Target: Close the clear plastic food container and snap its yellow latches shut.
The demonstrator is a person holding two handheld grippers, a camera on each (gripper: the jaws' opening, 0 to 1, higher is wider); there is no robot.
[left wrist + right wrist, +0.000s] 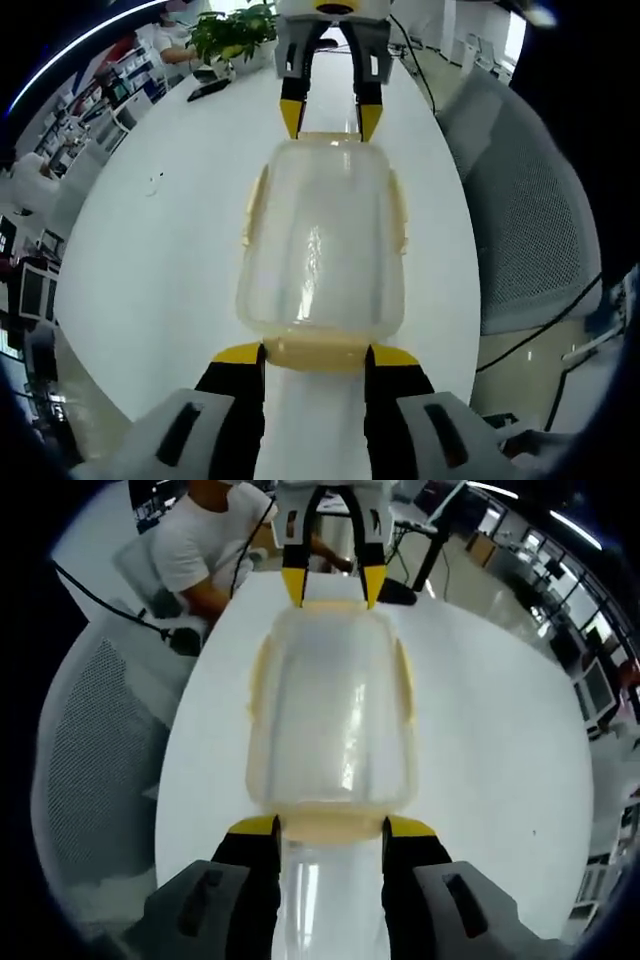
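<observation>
The clear plastic container (pixel 320 240) lies on the white table (pixel 160 250) with its lid on. Pale yellow latches run along its long sides (pixel 254 205) (pixel 399 205). My left gripper (pixel 315 354) is open, its yellow-tipped jaws flanking the near end latch (pixel 315 352) and resting against it. At the far end my right gripper (pixel 330 120) is open around the opposite end latch. In the right gripper view the same container (pixel 335 710) stretches away from my right gripper (pixel 332 828), whose jaws flank its end latch (pixel 332 825), with the left gripper (pixel 333 585) beyond.
A grey mesh chair (pixel 520 200) stands close to the table's edge, also seen as the chair (pixel 100 720). A potted plant (pixel 235 30) and a dark flat object (pixel 208 88) sit at the table's far end. A person in a white shirt (pixel 200 540) sits beyond the table.
</observation>
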